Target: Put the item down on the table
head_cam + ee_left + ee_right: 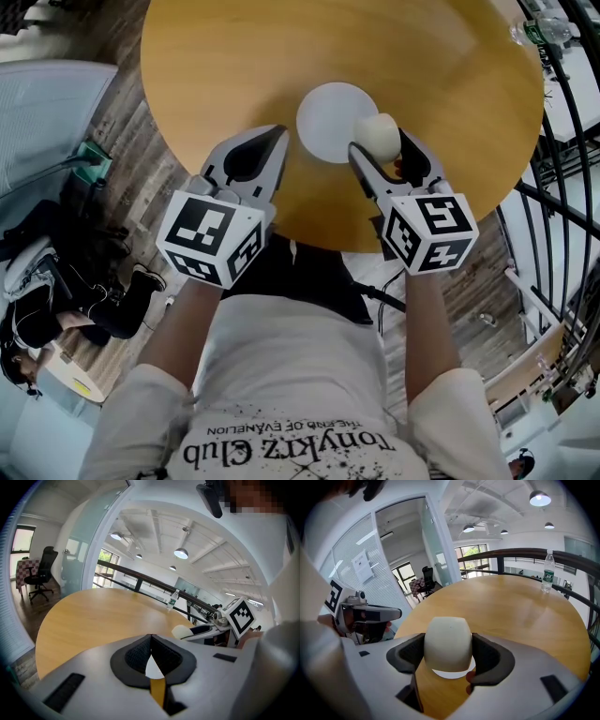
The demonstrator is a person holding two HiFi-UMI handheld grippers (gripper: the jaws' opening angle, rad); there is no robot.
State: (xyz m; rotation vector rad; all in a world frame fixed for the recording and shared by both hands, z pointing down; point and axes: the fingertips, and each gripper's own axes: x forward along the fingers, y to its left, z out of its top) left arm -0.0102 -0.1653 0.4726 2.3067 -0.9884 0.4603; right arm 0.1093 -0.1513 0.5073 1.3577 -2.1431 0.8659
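A cream-white cup [379, 134] is clamped between the jaws of my right gripper [380, 142], over the right edge of a white saucer [328, 120] on the round wooden table [216, 75]. In the right gripper view the cup [447, 643] fills the gap between the pads, and a sliver of saucer [451, 673] shows beneath it. My left gripper [278, 134] hovers just left of the saucer with its jaws closed tip to tip and nothing in them. Its own view shows the tips [151, 637] touching and the cup [181, 631] off to the right.
A plastic water bottle [539, 33] stands near the table's far right edge, by a dark railing [562, 141]. Bags and a cable lie on the floor at the left [56, 281]. An office chair [40, 576] stands beyond the table.
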